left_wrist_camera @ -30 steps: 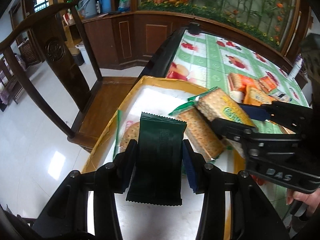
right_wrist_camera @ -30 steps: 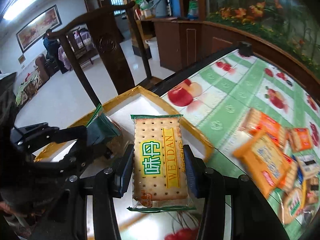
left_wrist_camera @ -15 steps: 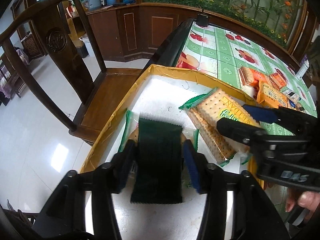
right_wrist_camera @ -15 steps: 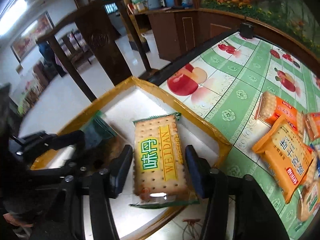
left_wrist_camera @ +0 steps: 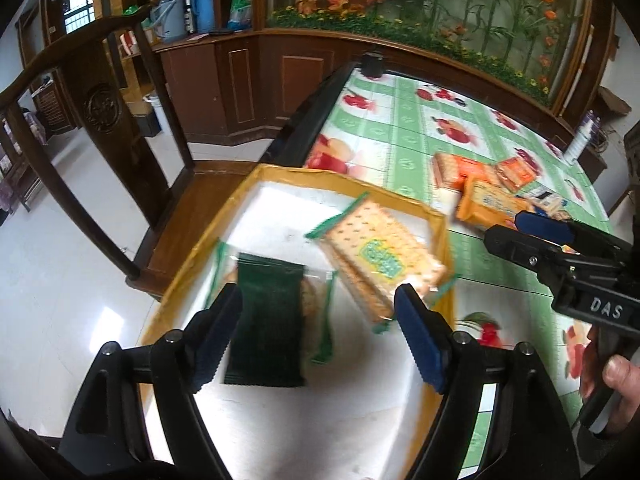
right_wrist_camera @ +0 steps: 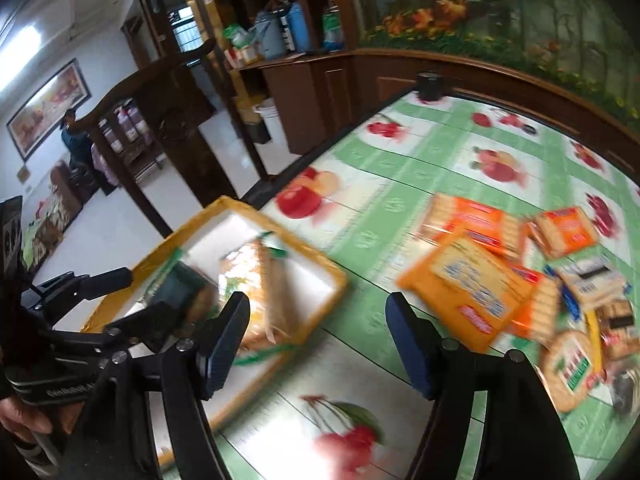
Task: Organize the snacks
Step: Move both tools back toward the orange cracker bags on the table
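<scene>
Through the left wrist camera we are seeing the dark green packet (left_wrist_camera: 267,322) hiding most of a clear-wrapped biscuit pack beneath it, inside the yellow-rimmed tray (left_wrist_camera: 192,268). The left gripper (left_wrist_camera: 320,340) is spreading its fingers (left_wrist_camera: 218,334), pressing nothing, the packet lying loose beside the left one. A cracker pack (left_wrist_camera: 380,256) is lying further in. Through the right wrist camera everything is blurring; the right gripper (right_wrist_camera: 316,344) is opening over the surface (right_wrist_camera: 372,208), holding nothing, with orange snack packs (right_wrist_camera: 472,284) scattered ahead.
</scene>
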`<action>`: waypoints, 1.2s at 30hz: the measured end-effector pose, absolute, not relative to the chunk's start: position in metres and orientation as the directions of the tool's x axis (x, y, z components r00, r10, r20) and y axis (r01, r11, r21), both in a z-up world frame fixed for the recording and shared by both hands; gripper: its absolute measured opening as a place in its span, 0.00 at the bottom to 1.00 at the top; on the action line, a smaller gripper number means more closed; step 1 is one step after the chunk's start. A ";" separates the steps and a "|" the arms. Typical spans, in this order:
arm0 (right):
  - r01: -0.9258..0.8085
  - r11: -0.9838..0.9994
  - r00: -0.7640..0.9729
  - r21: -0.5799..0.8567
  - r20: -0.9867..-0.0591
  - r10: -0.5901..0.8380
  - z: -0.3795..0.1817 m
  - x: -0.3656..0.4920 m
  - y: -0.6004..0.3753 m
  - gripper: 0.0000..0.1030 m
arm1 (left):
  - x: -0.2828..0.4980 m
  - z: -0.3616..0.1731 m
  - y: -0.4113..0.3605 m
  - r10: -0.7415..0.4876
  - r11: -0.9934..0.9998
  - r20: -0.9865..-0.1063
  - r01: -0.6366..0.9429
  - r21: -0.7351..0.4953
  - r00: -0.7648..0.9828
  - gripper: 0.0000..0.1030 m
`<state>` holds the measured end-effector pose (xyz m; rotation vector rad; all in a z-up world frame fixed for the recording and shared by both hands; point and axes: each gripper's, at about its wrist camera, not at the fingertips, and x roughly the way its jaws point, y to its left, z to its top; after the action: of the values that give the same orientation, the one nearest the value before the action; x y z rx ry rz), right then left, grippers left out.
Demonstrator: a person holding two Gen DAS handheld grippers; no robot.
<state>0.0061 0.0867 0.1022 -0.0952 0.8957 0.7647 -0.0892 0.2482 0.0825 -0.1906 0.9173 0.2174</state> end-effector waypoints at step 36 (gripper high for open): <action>-0.409 0.912 0.575 -0.002 -0.777 0.256 0.073 0.116 -0.029 0.76 | 0.016 0.089 0.136 -0.020 0.973 -0.840 -0.184 -0.142 0.542 0.81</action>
<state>0.1155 -0.0286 0.0728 -0.1890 0.8755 0.3924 0.0155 0.1357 0.0891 -0.2239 0.9956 0.0983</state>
